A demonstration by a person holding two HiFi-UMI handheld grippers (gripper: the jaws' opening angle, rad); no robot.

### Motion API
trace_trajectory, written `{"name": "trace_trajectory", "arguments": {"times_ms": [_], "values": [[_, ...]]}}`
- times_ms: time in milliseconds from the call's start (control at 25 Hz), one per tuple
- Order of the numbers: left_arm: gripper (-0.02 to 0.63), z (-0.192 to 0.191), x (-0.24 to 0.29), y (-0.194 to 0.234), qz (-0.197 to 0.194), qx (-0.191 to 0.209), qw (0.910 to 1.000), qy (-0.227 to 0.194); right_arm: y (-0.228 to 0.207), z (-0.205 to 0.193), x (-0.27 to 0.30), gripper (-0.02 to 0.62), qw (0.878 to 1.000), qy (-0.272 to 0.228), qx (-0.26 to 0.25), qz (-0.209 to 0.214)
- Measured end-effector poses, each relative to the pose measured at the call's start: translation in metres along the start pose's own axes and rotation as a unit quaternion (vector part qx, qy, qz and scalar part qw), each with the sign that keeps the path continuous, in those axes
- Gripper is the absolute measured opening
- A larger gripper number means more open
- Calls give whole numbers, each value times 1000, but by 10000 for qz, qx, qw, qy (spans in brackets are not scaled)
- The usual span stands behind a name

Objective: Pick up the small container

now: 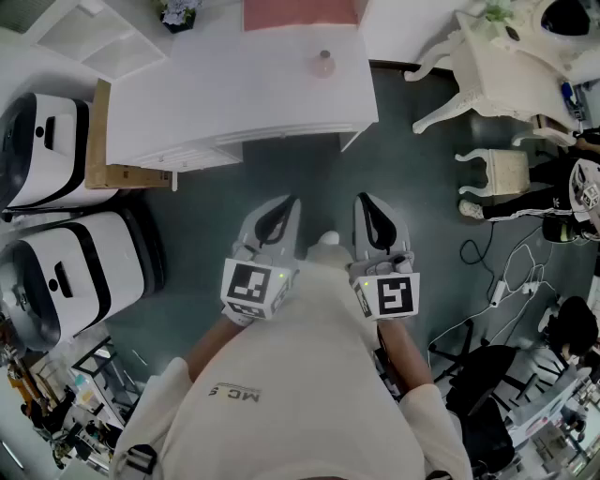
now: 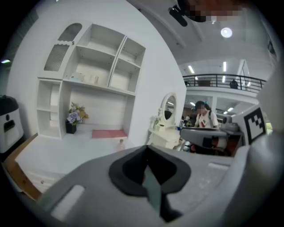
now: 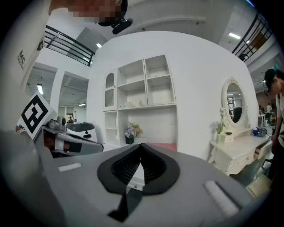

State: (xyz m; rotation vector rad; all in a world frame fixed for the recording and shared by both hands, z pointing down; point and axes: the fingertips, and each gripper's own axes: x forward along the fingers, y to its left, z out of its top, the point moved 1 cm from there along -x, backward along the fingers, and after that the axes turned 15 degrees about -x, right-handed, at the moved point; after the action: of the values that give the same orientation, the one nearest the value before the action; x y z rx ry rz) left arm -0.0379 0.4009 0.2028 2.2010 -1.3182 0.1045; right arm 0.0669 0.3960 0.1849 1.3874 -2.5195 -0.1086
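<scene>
Two grippers, both clenched on nothing: the left gripper (image 1: 279,214) and the right gripper (image 1: 373,211) hang side by side at the person's waist, each with its black pads pressed together at the tips.

One small container (image 1: 323,64), a pale pinkish bottle, stands upright on the white desk (image 1: 216,94), toward its right end and just in front of the one pink mat (image 1: 300,14). It is well apart from both grippers; the left gripper view shows it (image 2: 120,144) just above that gripper's closed jaws.

One flower pot (image 1: 178,11) sits at the desk's back, left of the mat. Two white machines (image 1: 80,272) stand on the left, near a wooden board (image 1: 98,141) at the desk's left end. One dressing table (image 1: 497,66) and one stool (image 1: 503,171) stand on the right.

Between the desk's front edge and the grippers the dark grey-green floor (image 1: 309,173) lies open (cables (image 1: 506,272) trail only at the far right). The desk top around the container is bare. Behind the desk a white shelf unit (image 2: 93,66) rises against a white wall.
</scene>
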Motion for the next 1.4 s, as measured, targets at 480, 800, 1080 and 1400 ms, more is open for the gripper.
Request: {"name": "trace_trajectory", "arguments": {"times_ms": [480, 800, 1080, 1400], "values": [[0, -17, 17, -34, 326, 49, 9995, 5, -44, -23, -31, -11, 9983, -146, 551, 102], [0, -31, 34, -33, 514, -44, 9986, 64, -53, -44, -34, -2, 9992, -141, 312, 227], [0, 4, 93, 13, 443, -25, 9990, 71, -75, -41, 42, 2, 9994, -141, 291, 145], [0, 80, 160, 118, 144, -48, 9993, 330, -80, -19, 202, 35, 9984, 67, 534, 145]]}}
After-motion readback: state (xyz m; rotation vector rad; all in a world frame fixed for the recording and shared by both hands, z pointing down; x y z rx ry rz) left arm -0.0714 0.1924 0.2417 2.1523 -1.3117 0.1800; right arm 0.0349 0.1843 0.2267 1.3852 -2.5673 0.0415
